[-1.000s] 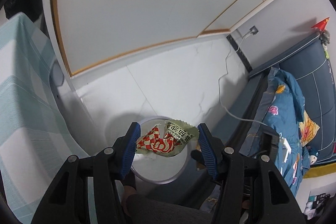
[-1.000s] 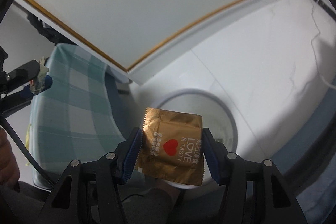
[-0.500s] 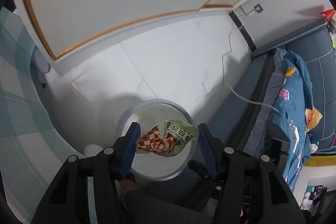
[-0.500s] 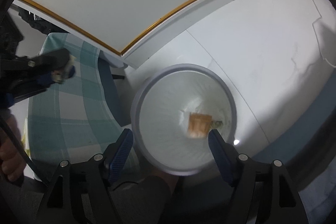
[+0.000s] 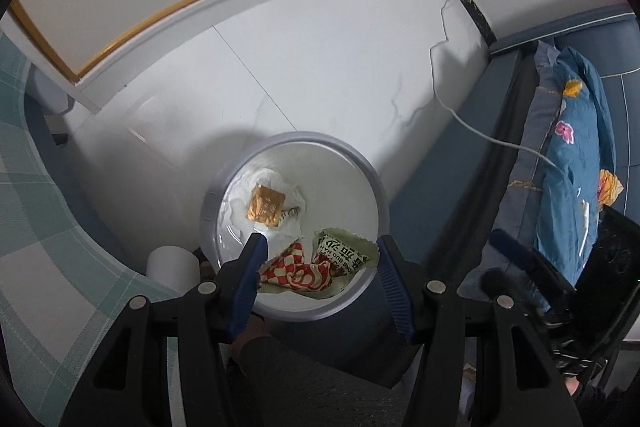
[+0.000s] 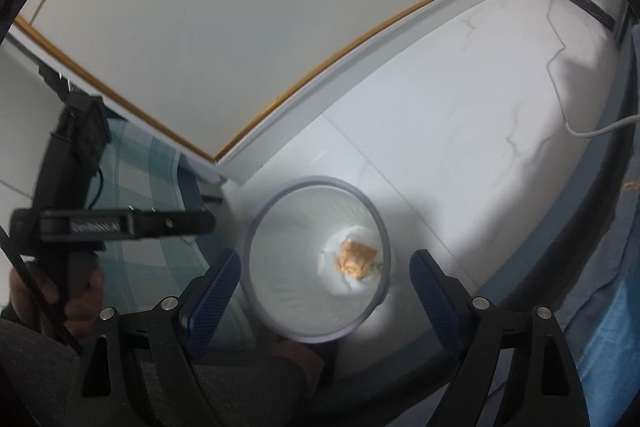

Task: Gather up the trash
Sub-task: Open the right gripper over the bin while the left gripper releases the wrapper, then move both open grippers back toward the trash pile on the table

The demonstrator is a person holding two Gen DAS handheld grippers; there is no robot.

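1. Crinkled foil, red-checked on one side and pale green on the other: that is the snack wrapper (image 5: pixel 316 267) your left tool (image 5: pixel 318 275) holds pinched between its blue pads, and it hangs directly above the near part of the open white bin (image 5: pixel 382 203).
2. You have the left tool tipped steeply downward over the bin mouth, so I judge that letting go here would drop the wrapper inside rather than on the rim.
3. Down at the bottom of the bin the gold packet (image 5: pixel 266 205) lies flat on the crumpled white liner (image 5: pixel 236 205), slightly left of centre in the left wrist view.
4. Your right tool (image 6: pixel 324 291) has nothing between its pads; its jaws are opening, and the bin shows through the wide gap with the gold packet visible far below.
5. The bin stands on the white marble-pattern floor (image 5: pixel 320 75), near a checked green cloth (image 5: pixel 36 227) on the left and the blue bed edge (image 5: pixel 452 163) on the right.
6. A white roll (image 5: pixel 172 263) sits just beside the bin's near-left side; whether it counts as trash I cannot tell.
7. Seen from the right wrist, your left hand (image 6: pixel 76 291) grips its tool's handle off to the left of the bin.
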